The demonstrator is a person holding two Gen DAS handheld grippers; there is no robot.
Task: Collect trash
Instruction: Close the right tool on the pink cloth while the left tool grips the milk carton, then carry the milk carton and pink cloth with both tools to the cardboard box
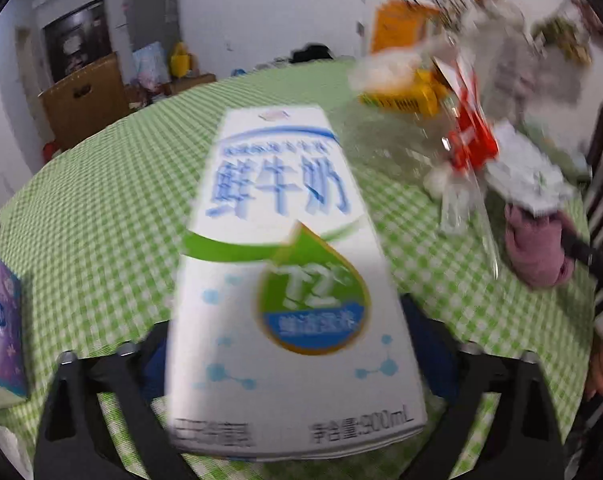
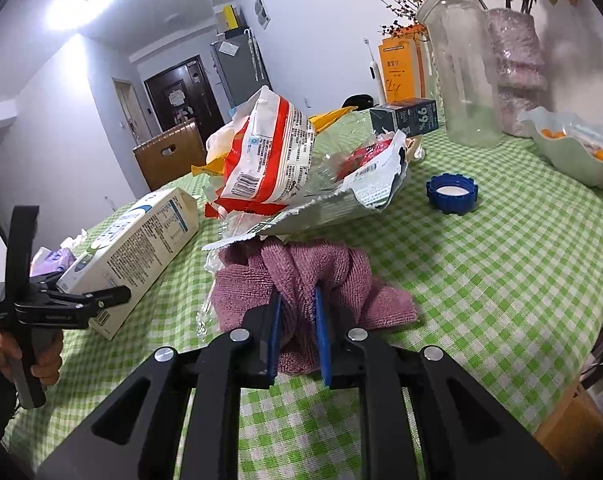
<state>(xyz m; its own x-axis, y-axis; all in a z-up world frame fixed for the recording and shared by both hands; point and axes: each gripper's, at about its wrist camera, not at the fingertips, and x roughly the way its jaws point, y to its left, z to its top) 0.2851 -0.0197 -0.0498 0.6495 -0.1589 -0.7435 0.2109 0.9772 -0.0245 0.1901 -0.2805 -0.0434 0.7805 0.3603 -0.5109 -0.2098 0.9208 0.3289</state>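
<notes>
Milk carton (image 1: 285, 280) flat on its side on the green checked tablecloth (image 1: 101, 220), lying between the spread fingers of the left gripper (image 1: 289, 340); whether the pads press it, can't tell. Right gripper (image 2: 297, 320) pinches a fold of the mauve cloth (image 2: 301, 276). On the cloth sits a heap of torn wrappers: a red-and-white bag (image 2: 265, 152) over a silver packet (image 2: 341, 200). Beyond, a blue cap (image 2: 451, 194) lies open side up, a clear jar (image 2: 461, 80) stands empty, and a green bowl (image 2: 573, 160) holds small orange fruit (image 2: 549, 133).
</notes>
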